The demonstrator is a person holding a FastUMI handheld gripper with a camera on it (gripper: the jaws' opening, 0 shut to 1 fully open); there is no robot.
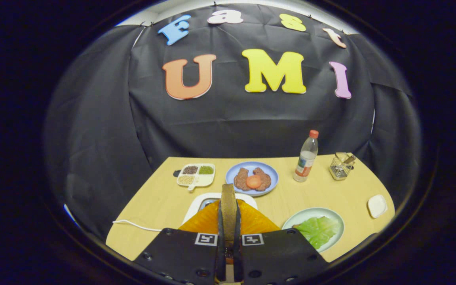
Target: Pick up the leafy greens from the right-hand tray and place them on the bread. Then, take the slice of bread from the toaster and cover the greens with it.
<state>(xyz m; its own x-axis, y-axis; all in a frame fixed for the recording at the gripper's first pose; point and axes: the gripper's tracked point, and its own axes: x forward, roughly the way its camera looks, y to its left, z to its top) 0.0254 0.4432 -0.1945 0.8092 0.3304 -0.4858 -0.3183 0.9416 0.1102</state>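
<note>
**Bread Slice Held On Edge Above the Toaster**

Between the two fingers of our hand-held gripper (228, 221) we see a slice of bread (228, 206) standing upright on its edge, with both fingers pressed against its flat faces. We judge this vertical hold to follow from the slot of the white toaster (200, 202), which sits just ahead of the fingers and below the slice.

An orange, ridged surface (251, 221) lies directly under the fingers; we cannot tell what it is.

To the right of the fingers, a pale round plate (311, 213) carries the leafy greens (318, 230), lying flat and apart from any bread. We judge that the greens step is not complete in this arrangement, though the slice is already in hand.

Beyond the toaster, a blue plate (267, 168) holds two brown patties (251, 179) with a tomato slice (253, 181) on top. Beside it stands a divided dish of grains (195, 175). A clear bottle with a red cap (306, 158), a glass holder (341, 166) and a small white dish (377, 206) occupy the far right of the counter (160, 206).
</note>
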